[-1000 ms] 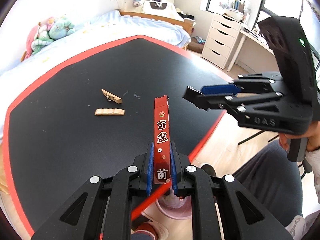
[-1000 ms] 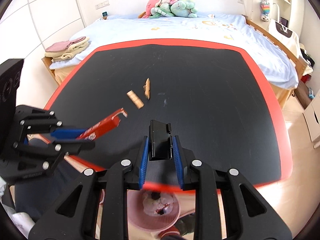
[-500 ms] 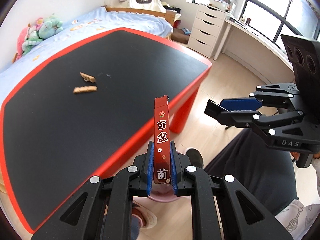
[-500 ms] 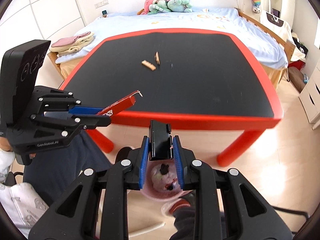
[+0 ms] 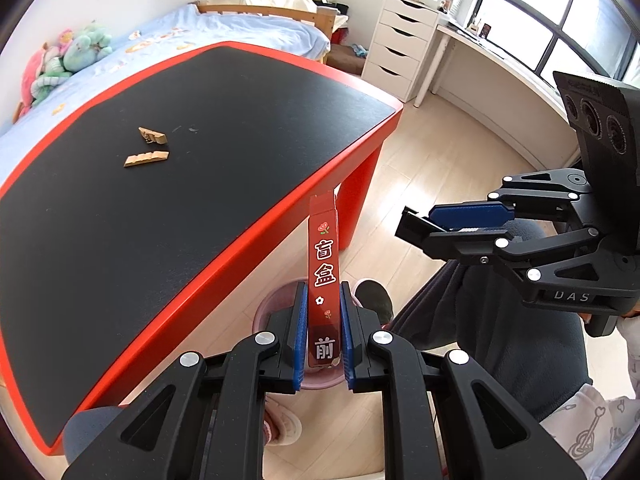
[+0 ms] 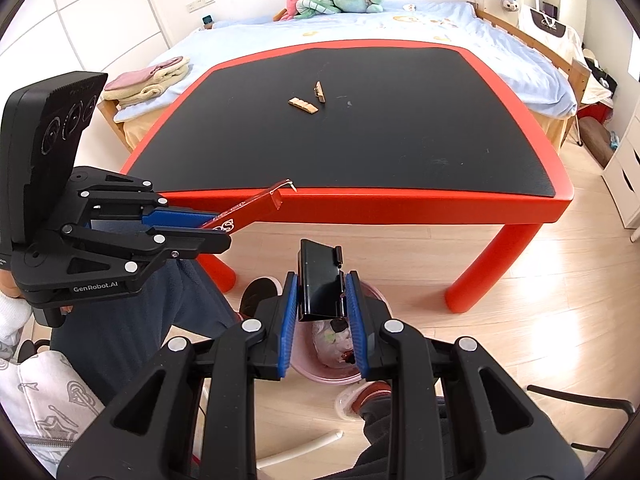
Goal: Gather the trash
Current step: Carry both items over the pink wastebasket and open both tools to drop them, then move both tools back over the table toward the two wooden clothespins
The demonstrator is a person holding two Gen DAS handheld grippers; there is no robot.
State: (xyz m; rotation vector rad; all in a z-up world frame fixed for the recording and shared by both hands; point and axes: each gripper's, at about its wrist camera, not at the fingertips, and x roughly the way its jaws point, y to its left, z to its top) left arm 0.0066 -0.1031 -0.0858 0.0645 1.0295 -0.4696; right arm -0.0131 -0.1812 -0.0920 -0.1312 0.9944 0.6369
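Observation:
My left gripper (image 5: 323, 320) is shut on a flat red box (image 5: 323, 264) with white characters, which stands up between the blue pads. It hangs off the table's near edge, above a pink bin (image 5: 276, 300) on the floor. My right gripper (image 6: 322, 308) is shut on a small black box (image 6: 320, 280) directly over the same pink bin (image 6: 332, 376), which holds crumpled trash. Each gripper appears in the other's view: the right gripper (image 5: 416, 232) on the right, the left gripper (image 6: 216, 232) with the red box (image 6: 256, 204) on the left.
The red-rimmed black table (image 6: 400, 204) carries two wooden peg pieces (image 6: 303, 105) (image 6: 320, 92). A person's dark trouser legs (image 5: 500, 320) and shoes (image 6: 260, 292) flank the bin. A bed lies behind the table, and white drawers (image 5: 400, 52) stand at the right.
Both grippers have drawn back from above the tabletop to past its near edge, over the floor. The pink bin now lies under them. Both grips are unchanged.

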